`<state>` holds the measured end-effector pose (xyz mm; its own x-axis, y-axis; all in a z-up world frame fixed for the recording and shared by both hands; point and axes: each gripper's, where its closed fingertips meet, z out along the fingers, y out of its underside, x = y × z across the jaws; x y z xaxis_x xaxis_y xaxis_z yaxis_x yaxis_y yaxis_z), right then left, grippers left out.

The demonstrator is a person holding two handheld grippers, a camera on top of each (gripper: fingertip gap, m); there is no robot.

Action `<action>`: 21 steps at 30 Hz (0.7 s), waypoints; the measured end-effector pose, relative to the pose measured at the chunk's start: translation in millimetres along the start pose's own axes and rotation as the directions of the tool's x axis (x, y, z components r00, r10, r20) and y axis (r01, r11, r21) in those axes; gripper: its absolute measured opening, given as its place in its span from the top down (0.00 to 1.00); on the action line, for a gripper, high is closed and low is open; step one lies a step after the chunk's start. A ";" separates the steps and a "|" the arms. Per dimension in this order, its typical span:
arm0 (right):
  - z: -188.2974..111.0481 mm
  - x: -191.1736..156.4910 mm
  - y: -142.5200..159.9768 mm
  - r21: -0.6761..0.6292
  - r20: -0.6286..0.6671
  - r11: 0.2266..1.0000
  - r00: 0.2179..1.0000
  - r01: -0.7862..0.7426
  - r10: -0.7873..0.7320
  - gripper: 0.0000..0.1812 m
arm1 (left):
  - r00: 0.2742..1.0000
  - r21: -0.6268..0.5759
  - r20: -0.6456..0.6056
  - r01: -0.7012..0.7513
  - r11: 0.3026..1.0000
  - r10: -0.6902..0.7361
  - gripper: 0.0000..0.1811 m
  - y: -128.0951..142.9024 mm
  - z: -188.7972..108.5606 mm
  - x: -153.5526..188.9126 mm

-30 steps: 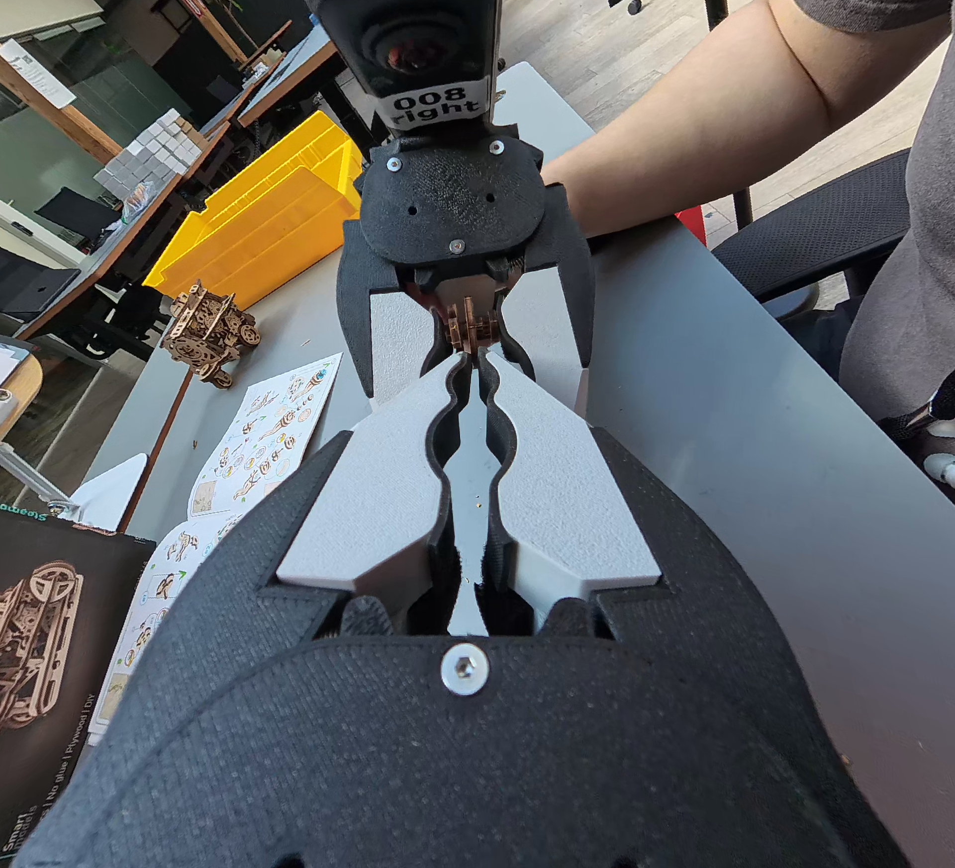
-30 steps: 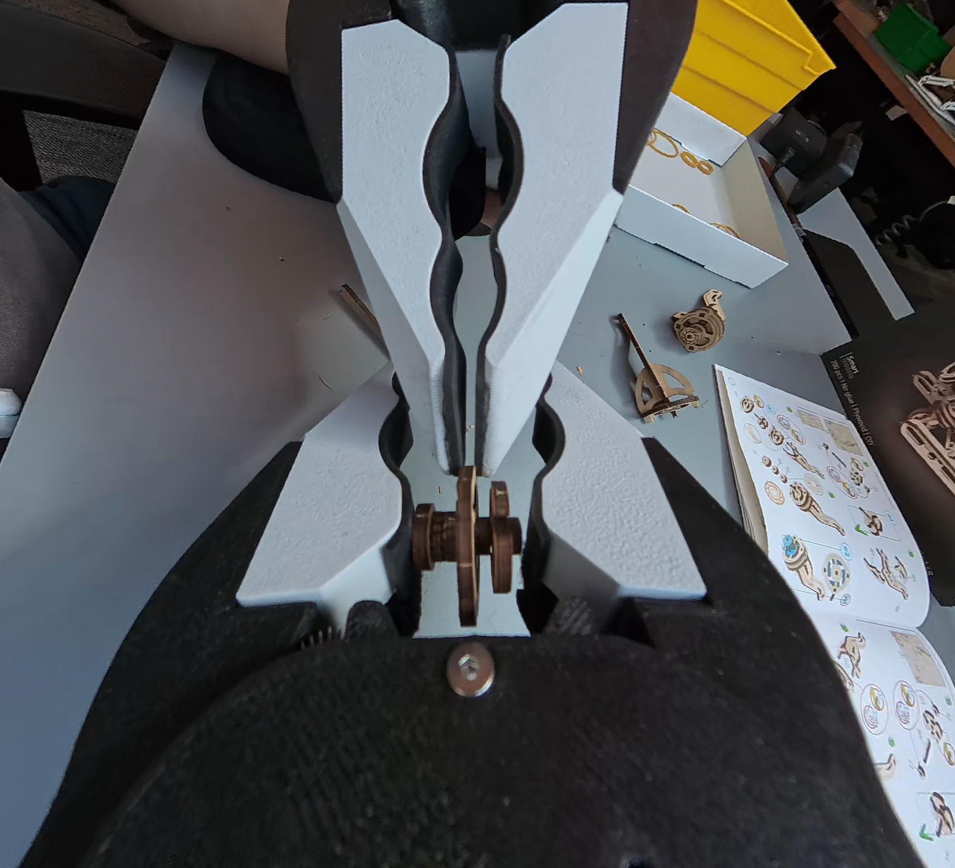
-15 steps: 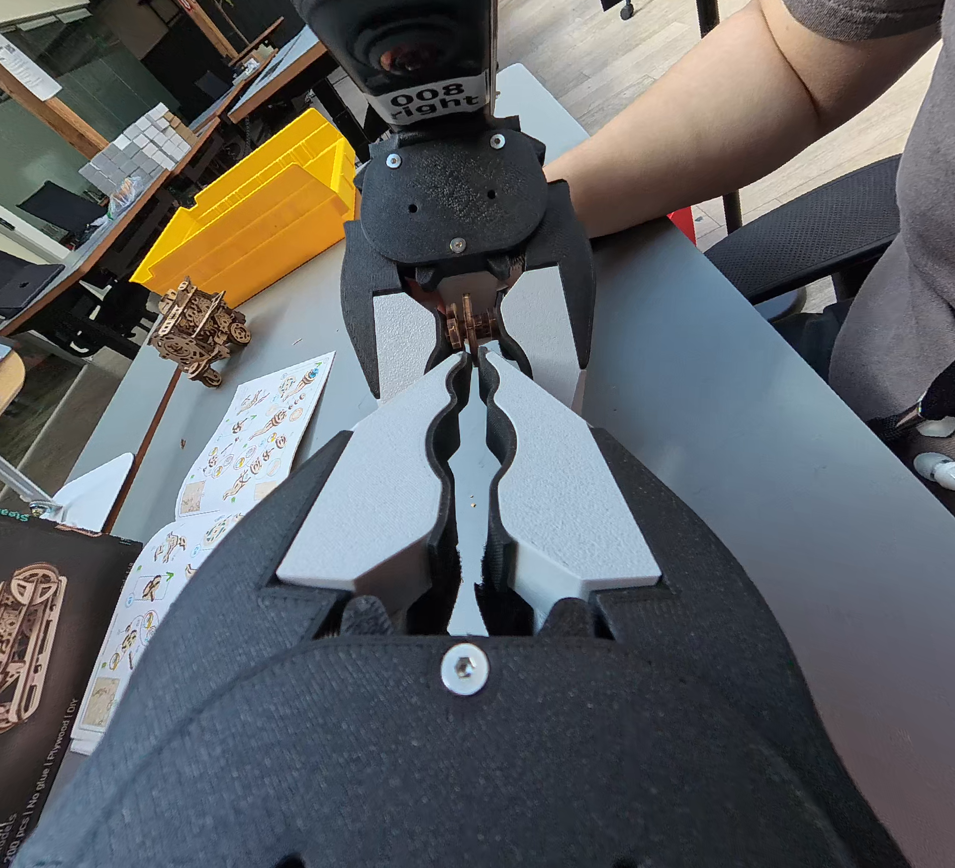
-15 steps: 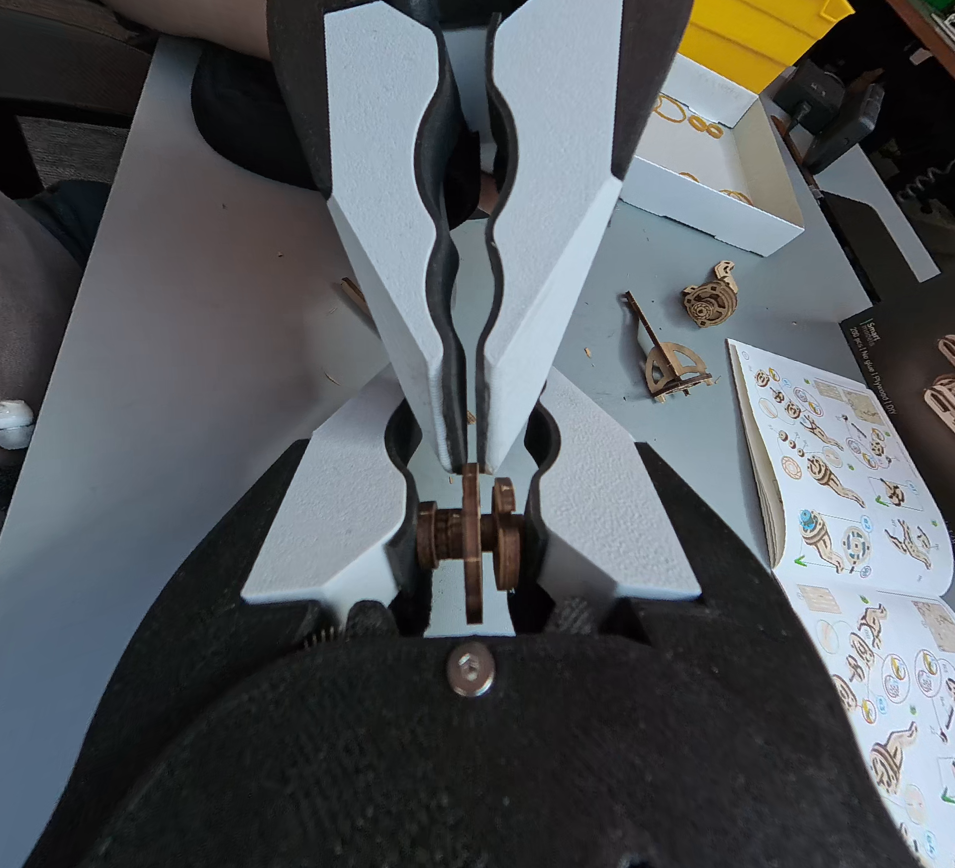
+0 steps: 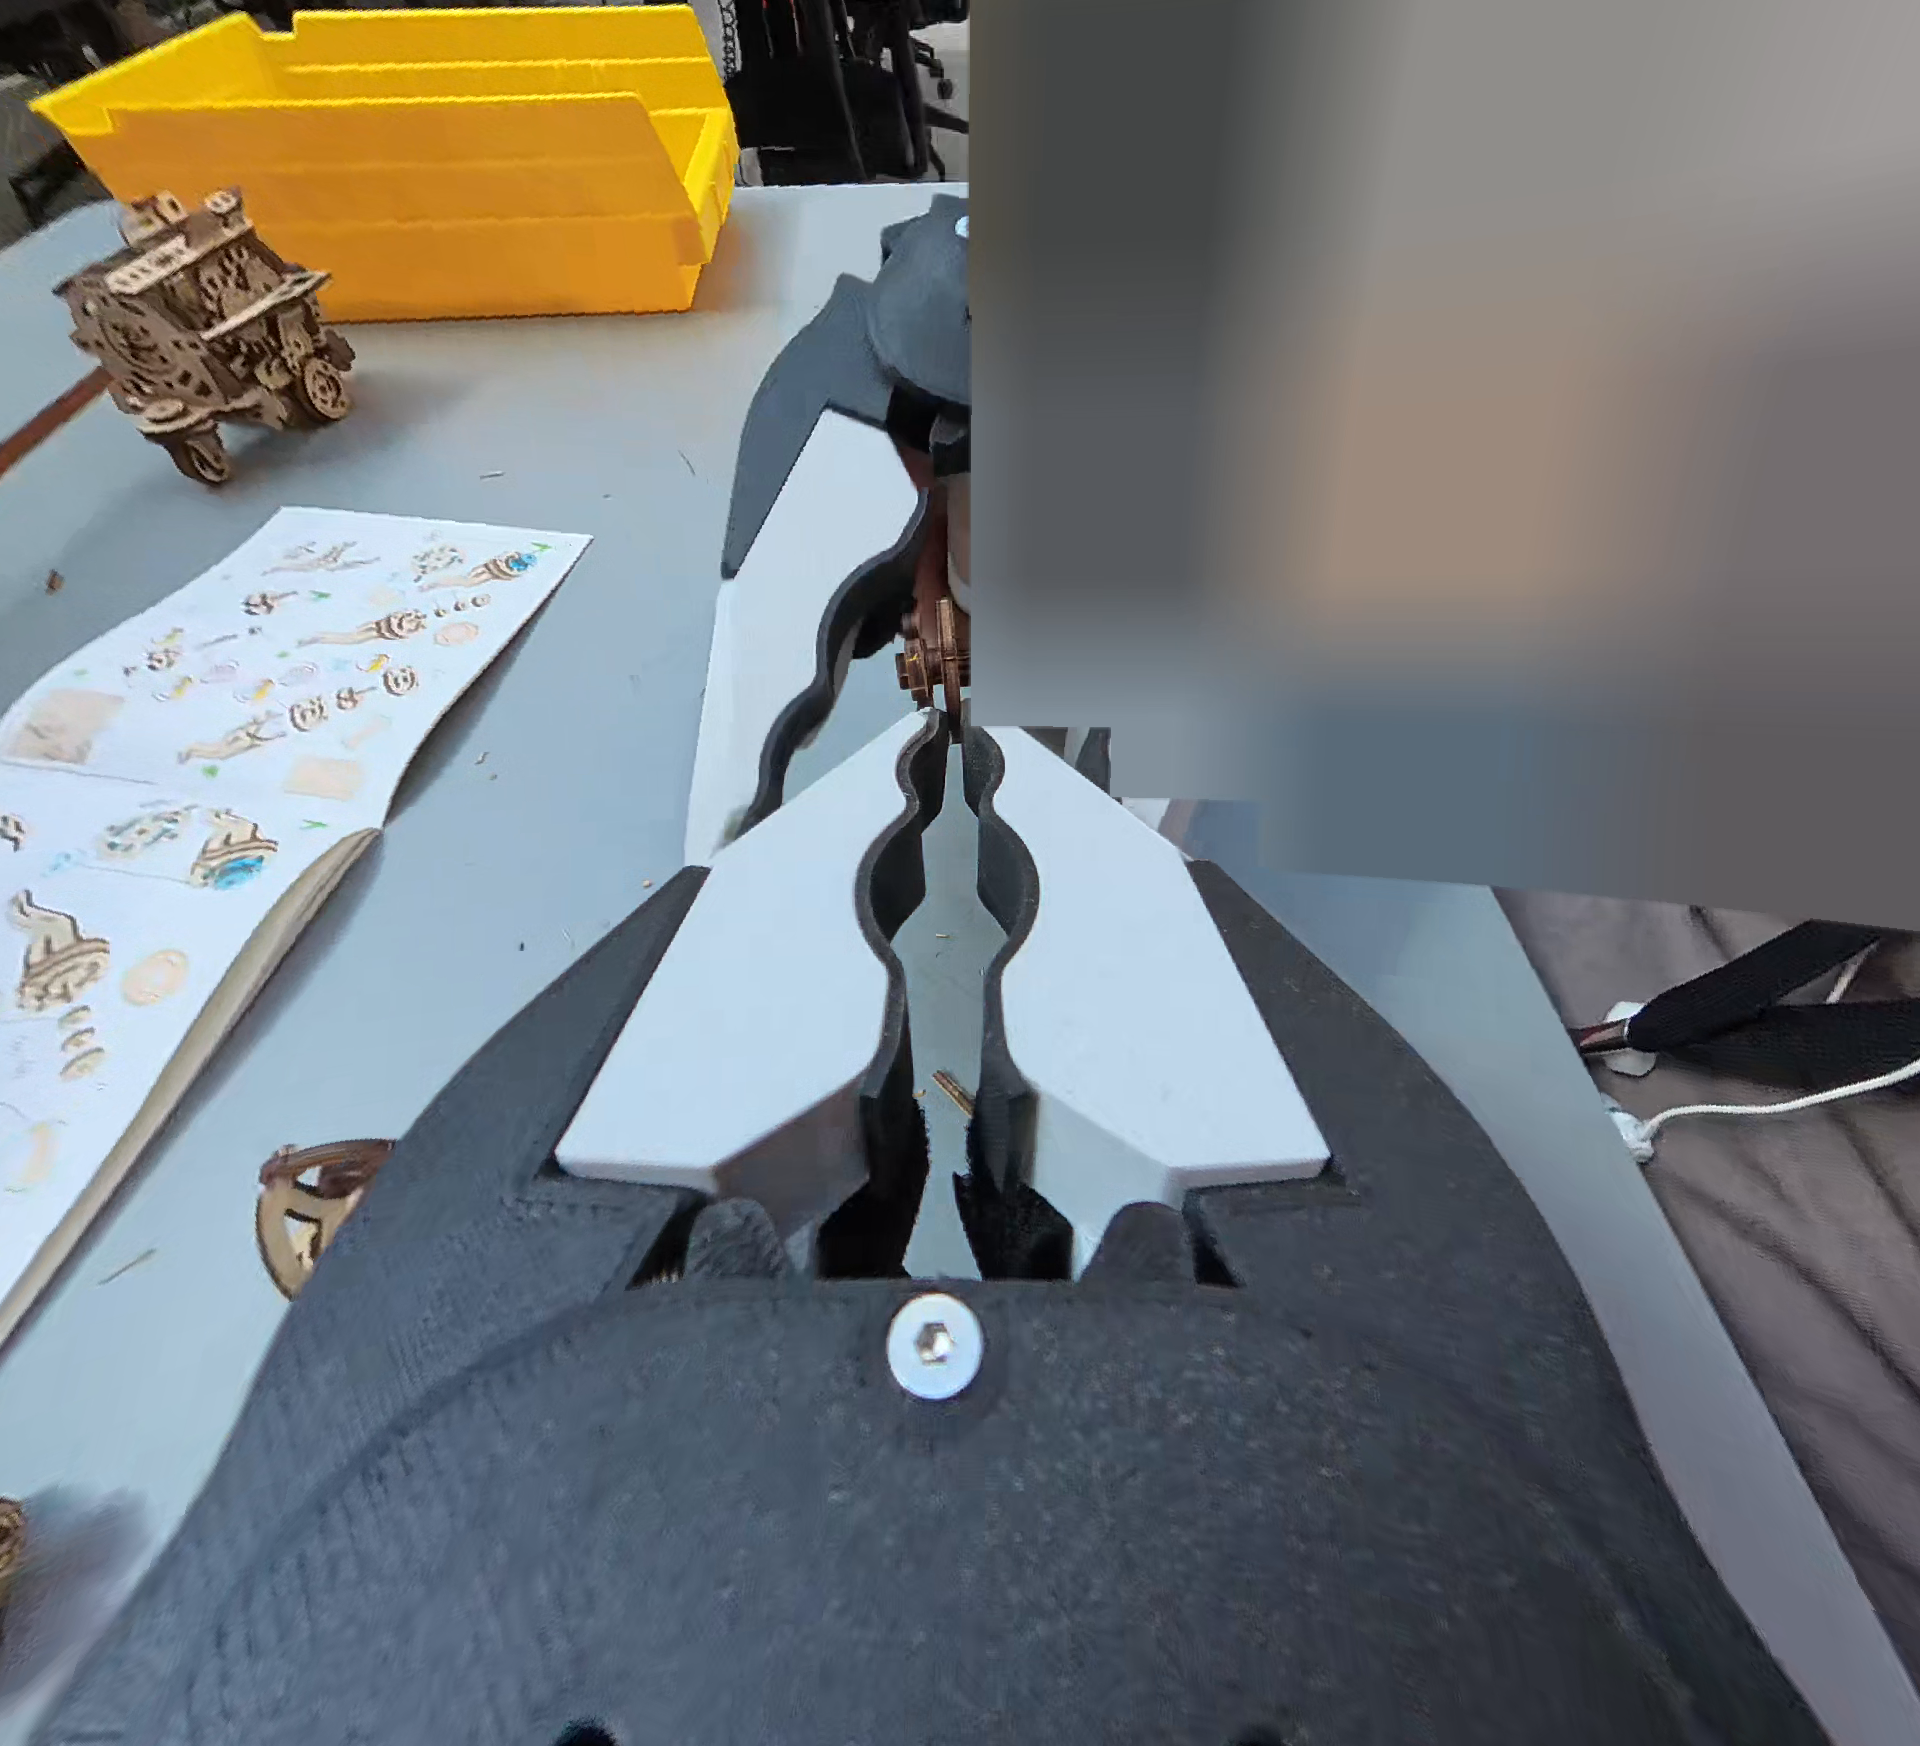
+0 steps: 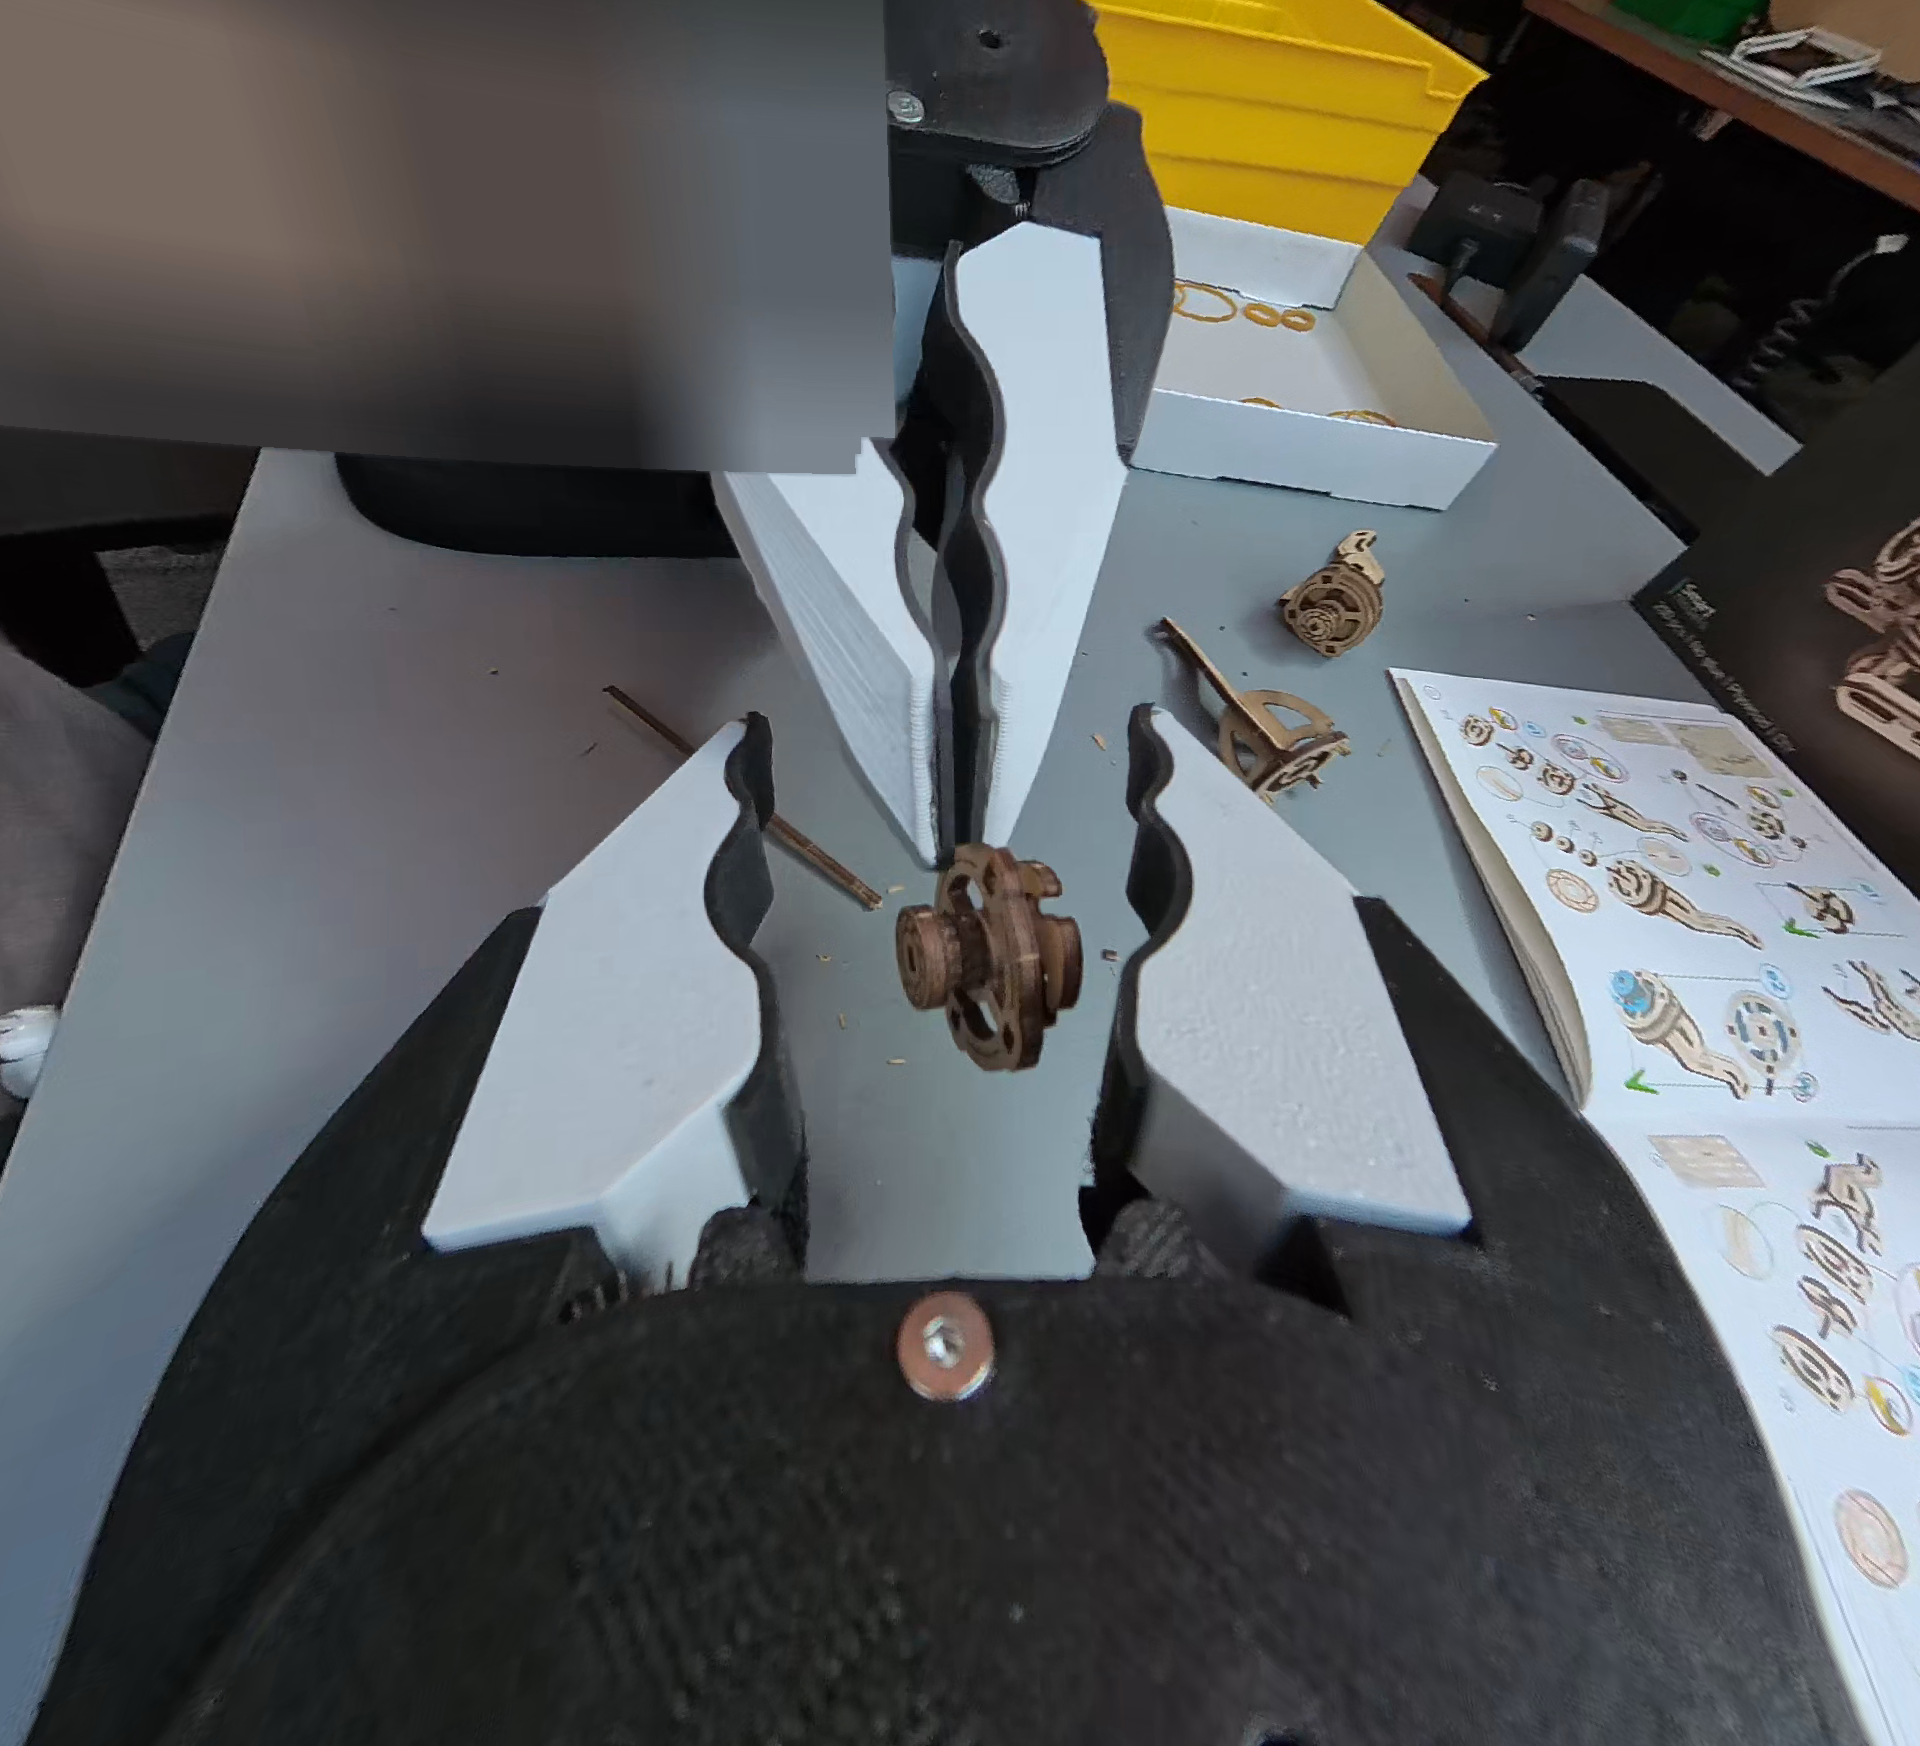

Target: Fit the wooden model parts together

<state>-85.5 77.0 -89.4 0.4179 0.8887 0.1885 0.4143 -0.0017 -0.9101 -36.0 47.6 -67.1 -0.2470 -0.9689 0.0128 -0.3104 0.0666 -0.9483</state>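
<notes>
My left gripper (image 6: pixel 961 849) pinches the wooden gear assembly (image 6: pixel 987 953) by its rim; my right gripper (image 6: pixel 951 751) gapes wide around it, holding nothing. It's a handover step, I'd say: next, carry the assembly toward the half-built wooden model (image 5: pixel 203 330).

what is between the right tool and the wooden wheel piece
Nothing visible. The right tool is open around the wooden wheel piece, its fingers not touching it; the left tool pinches the piece's top edge from the far side.

Brown laser-cut wooden gear-and-hub assembly (image 6: pixel 987 958): tilted, off the surface, its 12 o'clock rim pinched by left fingers (image 6: pixel 1023 657).
</notes>
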 end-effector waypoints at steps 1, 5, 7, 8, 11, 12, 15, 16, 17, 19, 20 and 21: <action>-2.5 6.6 0.8 0.000 -0.038 1.000 0.999 0.000 0.000 0.62 | 0.999 0.001 -0.009 0.053 0.999 -0.053 1.00 1.3 -0.6 -3.0; -15.5 22.7 0.8 -0.004 -0.144 0.998 0.988 0.057 -0.057 0.63 | 0.963 -0.007 -0.079 0.257 0.966 -0.256 1.00 5.7 -3.3 -9.8; -20.3 20.8 -0.5 -0.010 -0.156 0.993 0.980 0.120 -0.120 0.65 | 0.939 -0.008 -0.083 0.334 0.942 -0.334 1.00 8.0 -5.6 -16.4; -22.3 18.4 -1.8 -0.010 -0.159 0.988 0.975 0.156 -0.156 0.67 | 0.928 -0.011 -0.082 0.364 0.931 -0.364 1.00 9.5 -6.9 -19.3; -27.6 21.4 -0.9 -0.041 -0.211 0.973 0.950 0.228 -0.232 0.70 | 0.887 -0.043 -0.114 0.445 0.895 -0.447 1.00 14.4 -9.6 -21.2; -28.1 22.6 1.2 -0.055 -0.216 0.971 0.947 0.231 -0.238 0.71 | 0.866 -0.049 -0.134 0.480 0.876 -0.482 1.00 15.0 -10.1 -21.2; -27.8 20.7 1.9 -0.051 -0.200 0.974 0.953 0.221 -0.227 0.71 | 0.782 -0.035 -0.197 0.597 0.802 -0.591 1.00 12.9 -12.2 -23.8; -28.3 21.0 0.6 -0.045 -0.205 0.974 0.953 0.221 -0.225 0.72 | 0.757 -0.032 -0.218 0.625 0.780 -0.615 1.00 11.9 -13.4 -24.3; -29.0 22.1 -0.2 -0.042 -0.215 0.975 0.951 0.220 -0.224 0.72 | 0.736 -0.029 -0.239 0.647 0.762 -0.634 1.00 10.6 -14.7 -24.5; -29.9 23.9 -0.8 -0.035 -0.222 0.978 0.952 0.207 -0.210 0.74 | 0.702 -0.021 -0.268 0.680 0.733 -0.659 1.00 7.7 -17.4 -25.3; -29.9 23.4 -1.5 -0.028 -0.219 0.979 0.954 0.204 -0.205 0.74 | 0.688 -0.018 -0.281 0.694 0.720 -0.669 1.00 6.4 -18.4 -25.6; -29.6 22.3 -2.4 -0.020 -0.214 0.980 0.956 0.200 -0.200 0.75 | 0.675 -0.018 -0.286 0.706 0.708 -0.680 1.00 6.4 -18.9 -26.4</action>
<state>-53.2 83.2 -72.1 0.4898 0.7518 0.4414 0.5061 0.1670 -0.8461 -48.8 78.0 -67.5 -0.2186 -0.6314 0.7440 -0.4103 -0.6323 -0.6571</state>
